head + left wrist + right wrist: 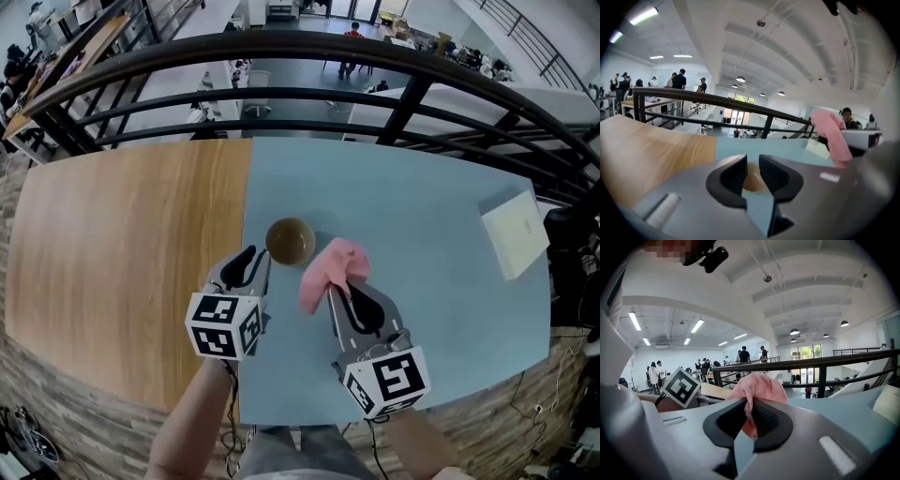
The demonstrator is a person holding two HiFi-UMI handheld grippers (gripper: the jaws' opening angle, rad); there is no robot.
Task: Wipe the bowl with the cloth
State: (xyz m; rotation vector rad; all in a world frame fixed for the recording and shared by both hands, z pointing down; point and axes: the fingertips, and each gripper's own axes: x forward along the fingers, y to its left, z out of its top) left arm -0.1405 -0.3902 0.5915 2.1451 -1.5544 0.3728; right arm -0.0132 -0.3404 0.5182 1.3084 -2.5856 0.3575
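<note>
Head view had both tools just on the near side of the bowl [290, 241], which stood upright and unheld on the blue half of the table [422, 281].

The left gripper [251, 258] sat just short of the bowl's near-left rim and did not appear to touch it. In the left gripper view its jaws stood moderately apart, with nothing between the pads and the brown bowl showing beyond the gap.

To the near right of the bowl, the right gripper [342, 289] was clamped on the pink cloth [328, 267]. The right gripper view showed the pads tight on a narrow fold, the rest bunched above them. That loose bulk sat just right of the bowl and seemed not yet inside it.

The main hazard, as I judged it, was the free bowl. If the cloth pressed in before the left jaws had the rim, the bowl would likely skate or tip away. The gap of the left jaws looked modest, so a misaligned approach could strike the rim and shove the bowl instead of straddling it. The thin pinch on the cloth might also slip under rubbing.

Well right of the bowl lay a white pad [514, 232], and beyond the bowl ran a dark railing [309, 47]. Neither was close enough to matter.
</note>
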